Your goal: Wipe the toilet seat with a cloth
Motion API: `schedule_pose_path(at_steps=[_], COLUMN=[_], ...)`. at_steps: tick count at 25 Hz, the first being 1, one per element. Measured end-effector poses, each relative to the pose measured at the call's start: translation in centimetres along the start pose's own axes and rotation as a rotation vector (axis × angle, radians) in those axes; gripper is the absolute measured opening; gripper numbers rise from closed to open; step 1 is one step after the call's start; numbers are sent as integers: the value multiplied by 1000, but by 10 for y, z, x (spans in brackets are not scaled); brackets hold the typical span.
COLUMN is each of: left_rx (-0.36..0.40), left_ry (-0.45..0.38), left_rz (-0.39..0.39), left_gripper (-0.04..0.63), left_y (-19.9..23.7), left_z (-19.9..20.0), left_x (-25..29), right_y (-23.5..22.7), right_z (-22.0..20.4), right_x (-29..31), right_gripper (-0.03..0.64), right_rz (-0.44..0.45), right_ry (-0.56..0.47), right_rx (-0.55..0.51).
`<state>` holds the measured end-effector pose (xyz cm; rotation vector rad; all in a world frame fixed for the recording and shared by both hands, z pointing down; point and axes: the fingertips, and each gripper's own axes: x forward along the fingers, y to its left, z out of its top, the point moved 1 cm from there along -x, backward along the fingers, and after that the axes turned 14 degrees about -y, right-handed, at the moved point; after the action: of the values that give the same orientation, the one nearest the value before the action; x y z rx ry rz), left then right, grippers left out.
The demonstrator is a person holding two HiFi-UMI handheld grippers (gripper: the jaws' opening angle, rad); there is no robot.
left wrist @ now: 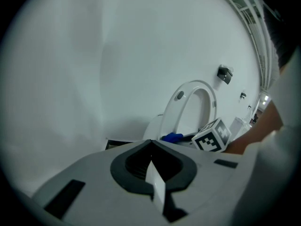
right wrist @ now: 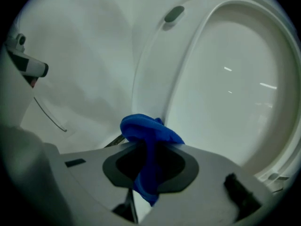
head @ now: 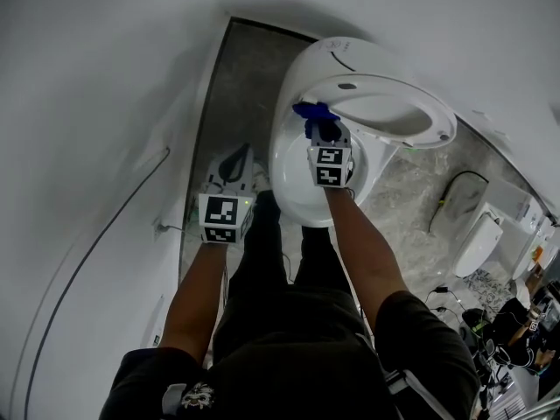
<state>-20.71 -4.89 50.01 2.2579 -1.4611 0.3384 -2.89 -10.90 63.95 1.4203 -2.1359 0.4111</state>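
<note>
At the upper middle of the head view, the seat (head: 385, 84) stands tilted up off the bowl (head: 293, 191), its long axis running from the frame's centre out toward the right. The right gripper (head: 319, 128) sits at the seat's left end, jaws clamped on a bunched blue cloth (head: 313, 110). In the right gripper view the cloth wells up out of the jaws, and the seat's ring fills the upper right of the frame, so the surface to wipe lies just ahead and to the right of the cloth. Whether the cloth already touches the ring I cannot tell; the two at least lie just beside each other. The right hand is plainly the nearer one. Its forearm reaches up from the lower centre of the head view across the bowl, with the gripper pitched downward. The coming stroke, I judge, would run rightward along the ring's length. The left gripper (head: 232, 160) hangs at centre left over the grey floor (head: 219, 94) beside the bowl, well apart from the seat, its jaws closed together on nothing, its forearm rising straight from the lower left.
</note>
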Motion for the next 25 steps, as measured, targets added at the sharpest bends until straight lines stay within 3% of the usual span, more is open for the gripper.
schedule_pose_path(at_steps=[18,25], left_rx=[18,89], left_ry=[-56,-78], left_rz=[4,-48], left_gripper=[9,9], left_y=[-26,-52], left_z=[22,45], left_x=[-8,14], right_y=[-23,-61], right_z=[134,176], right_x=[-66,-102], right_gripper=[73,72], right_rz=[-85,-154], right_ry=[-350,-472], right_rx=[109,129])
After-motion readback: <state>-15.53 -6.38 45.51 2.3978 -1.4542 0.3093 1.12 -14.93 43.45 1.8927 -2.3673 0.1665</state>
